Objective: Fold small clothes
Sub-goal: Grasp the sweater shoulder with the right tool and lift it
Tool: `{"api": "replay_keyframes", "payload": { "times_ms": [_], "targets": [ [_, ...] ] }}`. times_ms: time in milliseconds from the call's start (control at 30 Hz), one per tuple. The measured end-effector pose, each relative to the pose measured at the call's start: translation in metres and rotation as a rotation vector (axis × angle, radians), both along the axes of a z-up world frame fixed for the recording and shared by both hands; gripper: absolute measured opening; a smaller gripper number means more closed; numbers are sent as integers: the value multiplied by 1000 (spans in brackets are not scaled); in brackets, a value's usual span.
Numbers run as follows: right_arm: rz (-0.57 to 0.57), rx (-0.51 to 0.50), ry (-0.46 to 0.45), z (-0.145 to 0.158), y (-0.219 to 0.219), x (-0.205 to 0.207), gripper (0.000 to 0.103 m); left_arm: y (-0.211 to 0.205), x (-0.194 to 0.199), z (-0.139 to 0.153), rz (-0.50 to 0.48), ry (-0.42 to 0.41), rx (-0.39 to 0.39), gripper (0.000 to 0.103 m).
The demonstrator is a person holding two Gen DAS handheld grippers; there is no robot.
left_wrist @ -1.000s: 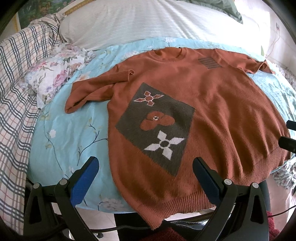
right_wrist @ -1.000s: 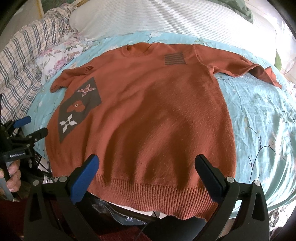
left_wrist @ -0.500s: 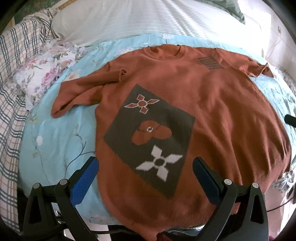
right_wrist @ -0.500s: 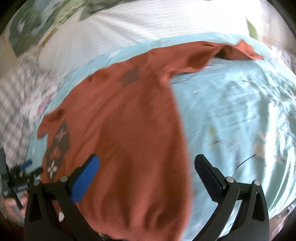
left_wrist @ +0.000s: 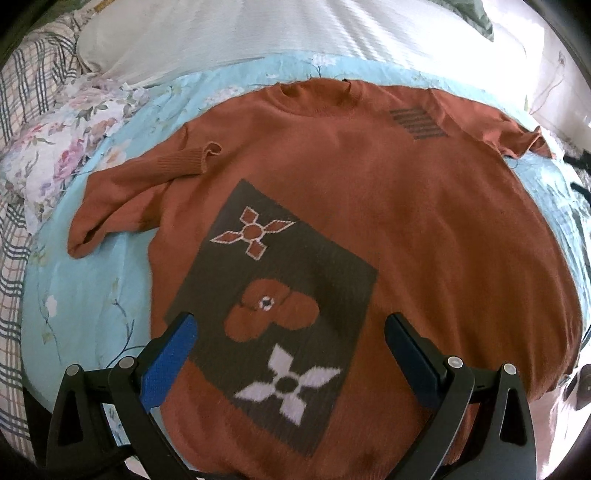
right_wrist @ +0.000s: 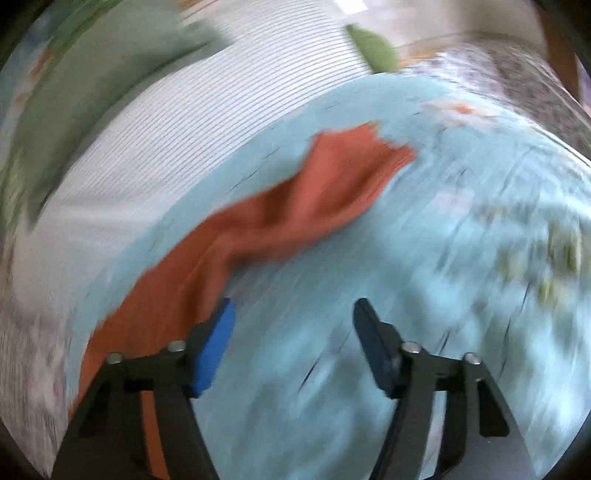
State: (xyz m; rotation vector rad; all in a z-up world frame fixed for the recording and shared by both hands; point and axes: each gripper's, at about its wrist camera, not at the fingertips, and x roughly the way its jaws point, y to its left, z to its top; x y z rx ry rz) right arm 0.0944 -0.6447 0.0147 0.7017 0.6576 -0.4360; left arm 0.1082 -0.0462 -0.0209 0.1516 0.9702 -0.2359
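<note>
A rust-orange knit sweater (left_wrist: pixel 406 206) lies flat, face up, on a light blue floral sheet (left_wrist: pixel 92 302). It has a dark diamond patch with flower shapes (left_wrist: pixel 273 314). Its left sleeve (left_wrist: pixel 140 188) is bent back on itself. My left gripper (left_wrist: pixel 291 347) is open and empty, hovering over the patch near the hem. In the blurred right wrist view, the sweater's right sleeve (right_wrist: pixel 303 206) stretches across the sheet (right_wrist: pixel 443 277). My right gripper (right_wrist: pixel 293 332) is open and empty, just short of the sleeve, with its left finger (right_wrist: pixel 214 350) at the sweater's edge.
A white striped pillow (left_wrist: pixel 258 33) lies behind the sweater and shows in the right wrist view (right_wrist: pixel 184 140) too. A floral cloth (left_wrist: pixel 66 129) and a plaid blanket (left_wrist: pixel 22 92) lie at the left. A green cushion (right_wrist: pixel 373 48) sits at the back.
My left gripper has moved forward over the sweater's patch. My right gripper has swung fast to the right, away from the hem towards the right sleeve, and its jaws have narrowed somewhat.
</note>
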Motion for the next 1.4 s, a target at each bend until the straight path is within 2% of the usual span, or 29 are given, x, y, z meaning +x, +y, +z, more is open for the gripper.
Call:
{"api": "replay_keyframes", "payload": {
  "times_ms": [67, 233, 300, 367, 467, 533, 667, 800, 900, 1067, 1333, 1400],
  "targets": [
    [-56, 1, -8, -1, -29, 12, 52, -5, 6, -3, 0, 18, 6, 101],
    [-164, -32, 52, -14, -83, 44, 51, -16, 23, -11, 2, 48, 11, 101],
    [-179, -13, 40, -20, -96, 51, 42, -20, 29, -13, 3, 54, 10, 101],
    [-183, 10, 23, -22, -104, 57, 11, -23, 34, -15, 3, 61, 4, 101],
    [-119, -24, -9, -9, -86, 65, 9, -26, 41, -18, 3, 72, 3, 101],
    [-49, -58, -49, 9, -59, 71, 8, -25, 43, -19, 3, 72, -2, 101],
    [124, -63, -121, 40, 12, 88, 8, -20, 46, -20, 6, 74, -19, 101],
    [302, -22, -152, 51, 93, 112, 8, -14, 43, -15, 9, 61, -40, 101],
    [447, 37, -159, 45, 161, 135, 8, -8, 38, -11, 10, 45, -58, 101],
    [649, 154, -135, 17, 281, 176, 8, 12, 30, -10, 37, 36, -83, 101],
    [863, 344, -108, -24, 420, 210, 8, 46, 25, -10, 76, 19, -123, 101],
    [899, 351, -96, -33, 445, 209, 8, 52, 27, -13, 81, 25, -134, 101]
  ]
}}
